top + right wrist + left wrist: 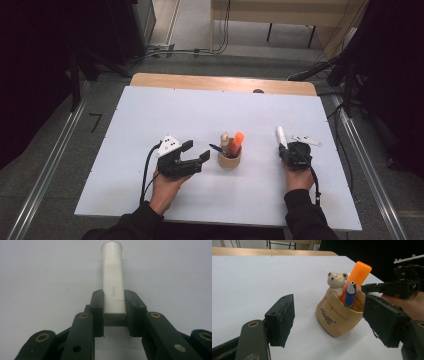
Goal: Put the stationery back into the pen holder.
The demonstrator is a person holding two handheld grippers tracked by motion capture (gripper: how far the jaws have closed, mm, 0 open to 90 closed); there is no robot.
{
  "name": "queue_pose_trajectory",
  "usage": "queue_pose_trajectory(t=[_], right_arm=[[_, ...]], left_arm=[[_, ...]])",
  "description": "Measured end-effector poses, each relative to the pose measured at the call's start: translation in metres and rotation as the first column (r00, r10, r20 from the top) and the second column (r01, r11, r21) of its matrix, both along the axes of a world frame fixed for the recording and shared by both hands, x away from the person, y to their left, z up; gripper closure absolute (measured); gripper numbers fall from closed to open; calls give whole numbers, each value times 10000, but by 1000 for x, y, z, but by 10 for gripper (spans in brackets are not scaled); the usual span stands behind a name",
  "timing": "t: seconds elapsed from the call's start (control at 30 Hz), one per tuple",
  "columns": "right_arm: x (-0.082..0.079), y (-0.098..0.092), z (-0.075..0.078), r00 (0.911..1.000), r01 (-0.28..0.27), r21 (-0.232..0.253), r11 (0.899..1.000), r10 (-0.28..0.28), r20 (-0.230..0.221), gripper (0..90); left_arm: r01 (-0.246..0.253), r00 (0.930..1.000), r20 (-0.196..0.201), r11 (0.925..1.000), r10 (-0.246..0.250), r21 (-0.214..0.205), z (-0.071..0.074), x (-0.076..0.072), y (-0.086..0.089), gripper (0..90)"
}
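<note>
Right gripper is clamped on the near end of a white glue stick; both pads press its sides, and the stick points away from the person over the white table, right of centre. Left gripper is spread wide with nothing between its jaws, aimed at a tan pen holder just ahead. Holder stands mid-table with a bear-topped pen, an orange highlighter and a blue pen.
</note>
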State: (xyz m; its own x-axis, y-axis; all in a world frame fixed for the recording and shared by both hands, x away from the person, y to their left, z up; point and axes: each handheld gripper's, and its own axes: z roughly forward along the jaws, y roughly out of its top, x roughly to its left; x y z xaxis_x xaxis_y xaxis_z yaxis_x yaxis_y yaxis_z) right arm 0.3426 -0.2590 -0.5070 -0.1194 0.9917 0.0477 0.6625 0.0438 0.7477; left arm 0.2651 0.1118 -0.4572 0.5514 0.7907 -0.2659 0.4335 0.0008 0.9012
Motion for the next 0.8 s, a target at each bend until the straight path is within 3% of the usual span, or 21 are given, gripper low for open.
queue_pose_trajectory(t=[0.2, 0.43, 0.53, 0.63, 0.8], right_arm=[[-10, 1, 8, 9967, -806, 269, 9964, 805, 76, 692], [-24, 5, 20, 9854, -1679, 490, 9846, 1661, 385, 692], [-32, 5, 24, 9815, -1826, 500, 9819, 1791, 682, 692], [-39, 3, 27, 9783, -2001, 857, 9760, 1942, 724, 692], [-50, 6, 33, 9696, -2300, 833, 9696, 2210, 1049, 692]], left_arm=[[-8, 10000, 1, 10000, 8, -18, 1, -1, 0, 261], [-34, 10000, 81, 9998, 35, -186, 5, -2, 2, 261], [-7, 10000, 32, 9998, 8, -193, 6, -2, 2, 261], [-20, 10000, 20, 9997, 20, -263, 7, -2, 2, 261], [-65, 10000, 66, 9996, 66, -281, 8, -3, 4, 260]])
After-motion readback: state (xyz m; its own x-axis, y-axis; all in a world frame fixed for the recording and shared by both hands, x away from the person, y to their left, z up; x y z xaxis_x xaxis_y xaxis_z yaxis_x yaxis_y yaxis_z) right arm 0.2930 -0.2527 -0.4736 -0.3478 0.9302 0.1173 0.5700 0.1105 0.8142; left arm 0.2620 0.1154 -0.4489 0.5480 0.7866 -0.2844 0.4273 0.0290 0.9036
